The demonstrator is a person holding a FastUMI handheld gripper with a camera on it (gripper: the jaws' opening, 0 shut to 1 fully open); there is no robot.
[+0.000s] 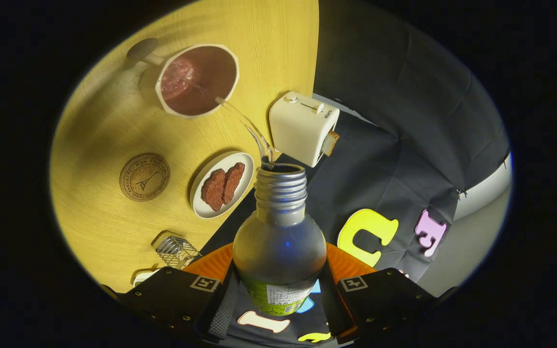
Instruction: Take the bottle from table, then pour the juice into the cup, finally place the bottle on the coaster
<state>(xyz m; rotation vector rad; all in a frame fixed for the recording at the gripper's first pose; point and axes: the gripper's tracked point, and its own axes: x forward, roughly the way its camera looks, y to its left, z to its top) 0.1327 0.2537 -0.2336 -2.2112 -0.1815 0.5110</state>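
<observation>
Pouring: gripper (278,295) clamped on bottle (279,251), juice arcing into cup (197,79); next, righting it for coaster (144,177).

I'm in a staged breakfast booth: a wooden surface (114,125) with a toaster (302,128), a plate of food (220,186) and a coaster (144,177), walled by black cloth (404,121).

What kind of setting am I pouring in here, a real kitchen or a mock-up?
Likely a staged breakfast table in a booth, not a kitchen: a wooden table bearing a toaster, a plate and a cup, cloth wall behind. The gripper clamps the bottle.
</observation>
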